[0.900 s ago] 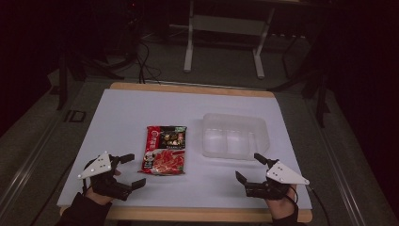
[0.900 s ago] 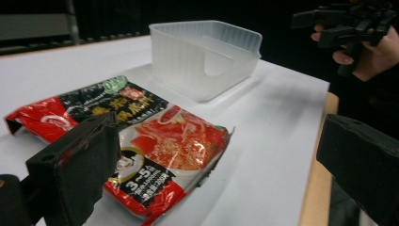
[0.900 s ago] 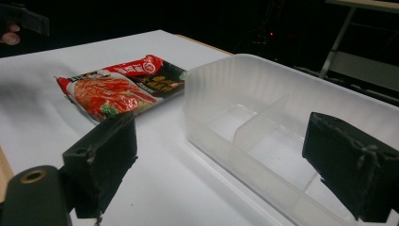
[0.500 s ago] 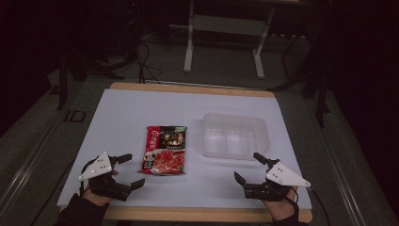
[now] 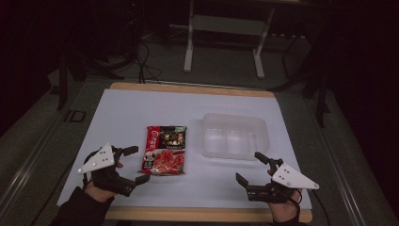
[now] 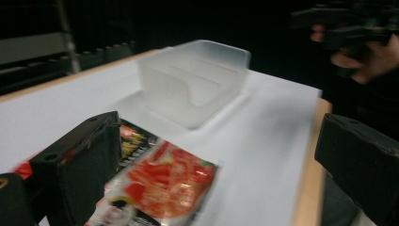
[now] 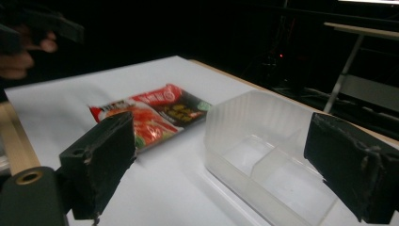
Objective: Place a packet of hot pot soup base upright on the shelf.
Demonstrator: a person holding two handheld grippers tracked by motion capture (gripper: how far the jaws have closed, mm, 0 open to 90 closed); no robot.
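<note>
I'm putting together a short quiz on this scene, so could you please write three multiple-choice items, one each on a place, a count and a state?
1. Where does the packet lie relative to the container in the high view?
A. To its left
B. Inside it
C. To its right

2. How many compartments does the container have?
A. One
B. Two
C. Four

3. How do the jaws of the left gripper and the right gripper stand?
A. Both open, holding nothing
B. Left shut on the packet
C. Right shut on the container

Answers:
1. A, the packet lies flat on the table, apart from the container and left of it.
2. B, a single divider splits the container in the right gripper view.
3. A, each gripper view shows its two jaws wide apart with nothing between the pads.
</note>
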